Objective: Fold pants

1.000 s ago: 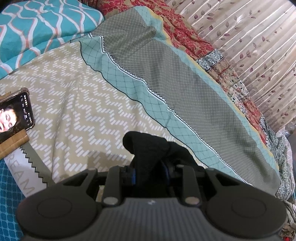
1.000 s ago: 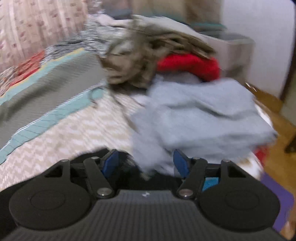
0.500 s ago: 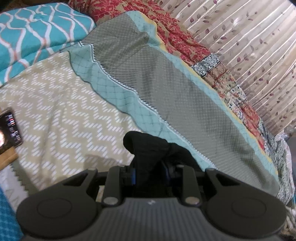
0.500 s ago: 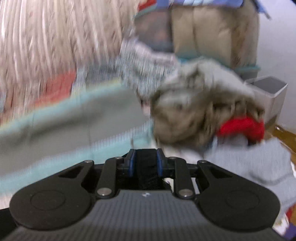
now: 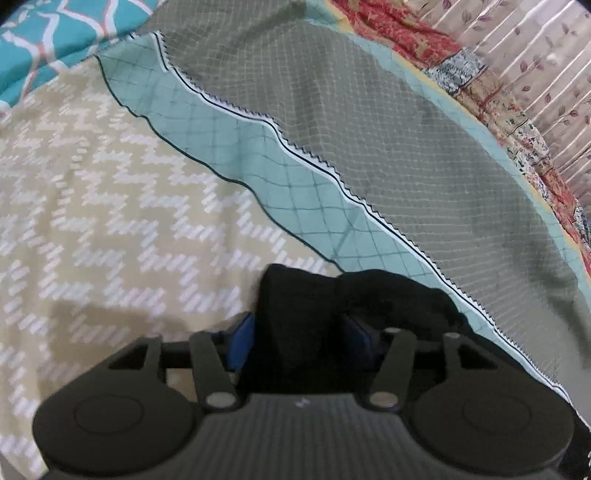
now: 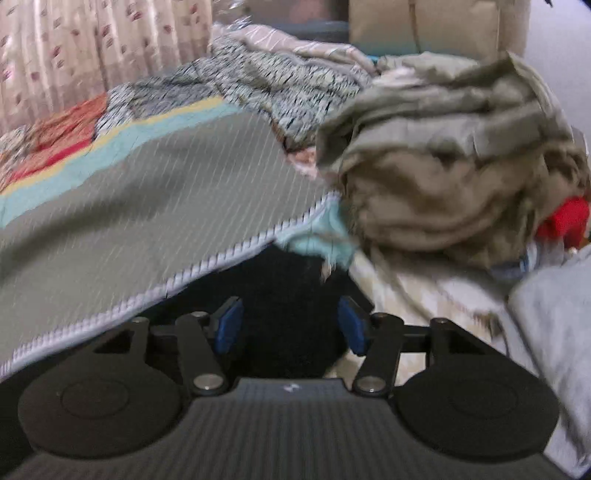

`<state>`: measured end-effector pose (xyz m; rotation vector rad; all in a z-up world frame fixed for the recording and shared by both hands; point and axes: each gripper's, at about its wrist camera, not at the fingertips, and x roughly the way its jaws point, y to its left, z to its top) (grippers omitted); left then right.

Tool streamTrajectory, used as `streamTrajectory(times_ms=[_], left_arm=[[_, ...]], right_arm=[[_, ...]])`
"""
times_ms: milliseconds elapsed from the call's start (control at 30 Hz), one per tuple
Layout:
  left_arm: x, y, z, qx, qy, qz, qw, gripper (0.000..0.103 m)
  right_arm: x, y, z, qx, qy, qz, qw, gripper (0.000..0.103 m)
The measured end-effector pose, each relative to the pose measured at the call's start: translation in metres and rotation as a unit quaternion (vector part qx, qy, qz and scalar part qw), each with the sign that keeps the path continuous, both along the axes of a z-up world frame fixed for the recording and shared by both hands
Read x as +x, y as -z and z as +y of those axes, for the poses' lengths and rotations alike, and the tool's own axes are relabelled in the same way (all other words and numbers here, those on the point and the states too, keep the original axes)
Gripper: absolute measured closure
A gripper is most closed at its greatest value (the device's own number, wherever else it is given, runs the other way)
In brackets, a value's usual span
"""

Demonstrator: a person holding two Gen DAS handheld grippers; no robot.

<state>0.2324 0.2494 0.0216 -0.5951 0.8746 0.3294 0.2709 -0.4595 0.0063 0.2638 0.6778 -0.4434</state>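
Note:
The black pants [image 5: 314, 295] lie bunched between the blue pads of my left gripper [image 5: 301, 341], whose jaws stand apart around the cloth just above the bedspread. In the right wrist view the black pants [image 6: 288, 295] also fill the gap between the blue pads of my right gripper [image 6: 288, 325], whose jaws stand wide apart. Most of the pants are hidden below both grippers.
The bed carries a beige zigzag, teal and grey bedspread [image 5: 129, 206]. A red patterned quilt [image 5: 424, 33] and a curtain [image 5: 535, 55] line the far side. A pile of beige clothes [image 6: 443, 166], a red garment [image 6: 565, 218] and a grey garment [image 6: 554, 314] sit at the right.
Both grippers' jaws have spread apart on the black pants. The left view has slid along the bed, and the phone has left it. The right gripper swung from the clothes pile toward the bedspread.

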Motion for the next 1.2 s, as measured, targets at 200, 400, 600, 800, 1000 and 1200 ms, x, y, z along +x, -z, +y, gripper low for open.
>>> streamTrajectory(times_ms=[200, 400, 600, 800, 1000, 1200], left_arm=[[-0.057, -0.017, 0.009, 0.004, 0.019, -0.029, 0.9994, 0.031], [-0.127, -0.023, -0.001, 0.014, 0.040, -0.023, 0.9988, 0.026], [-0.184, -0.018, 0.022, -0.065, 0.006, -0.022, 0.9976, 0.021], [-0.207, 0.003, 0.024, -0.150, -0.007, -0.031, 0.9882, 0.013], [-0.196, 0.022, 0.000, -0.173, 0.007, -0.030, 0.9844, 0.063], [-0.233, -0.011, 0.003, -0.093, 0.002, -0.043, 0.9947, 0.083]], right_arm=[[-0.053, 0.014, 0.002, 0.043, -0.072, -0.014, 0.996, 0.043], [-0.081, 0.011, 0.045, 0.125, -0.140, -0.026, 0.982, 0.043], [-0.112, -0.001, 0.122, 0.185, -0.244, -0.039, 0.951, 0.043], [-0.149, -0.006, 0.219, 0.216, -0.374, -0.019, 0.902, 0.043], [-0.172, 0.010, 0.287, 0.222, -0.445, 0.049, 0.866, 0.043], [-0.183, 0.006, 0.316, 0.206, -0.468, 0.074, 0.856, 0.042]])
